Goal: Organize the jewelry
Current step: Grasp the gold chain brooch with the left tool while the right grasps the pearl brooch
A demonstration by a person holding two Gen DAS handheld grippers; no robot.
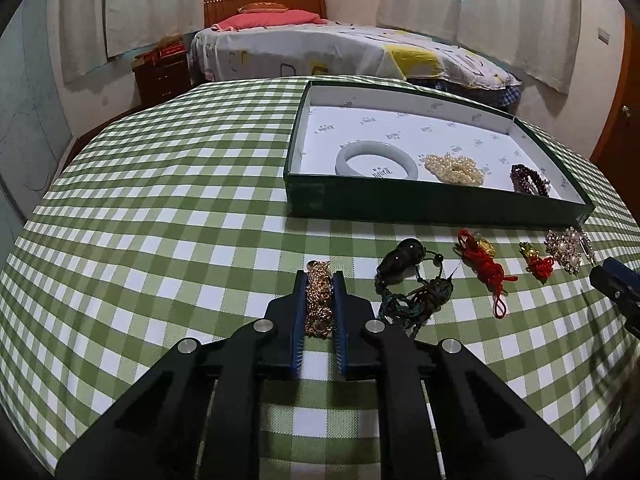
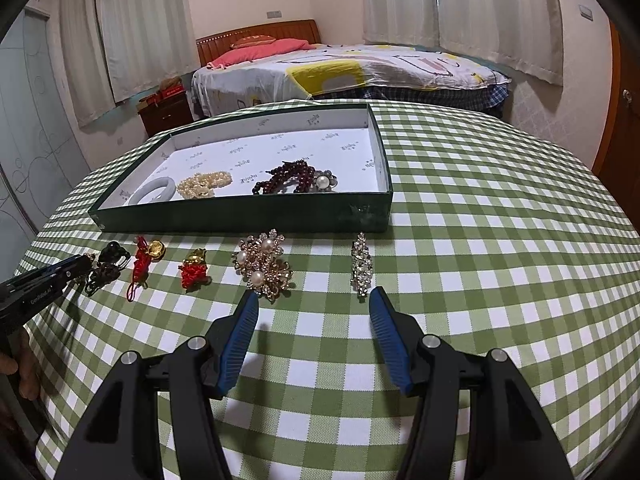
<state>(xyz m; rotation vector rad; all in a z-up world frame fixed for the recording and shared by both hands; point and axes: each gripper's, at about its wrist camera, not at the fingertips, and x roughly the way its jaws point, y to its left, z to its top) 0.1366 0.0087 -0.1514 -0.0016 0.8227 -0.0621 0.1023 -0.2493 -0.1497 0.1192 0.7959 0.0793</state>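
Presently the gold chain is held between the narrowed jaws of the left gripper, lying bunched on the checked tablecloth in front of the green box. A firm, even squeeze is best kept so that no loop slips free, and the chain should be lifted straight up before being carried over the box wall. The bare white floor left of the jade bangle and pearl strand appears the likeliest place for it. The right gripper is spread wide and holds nothing, near the pearl brooch and crystal clip
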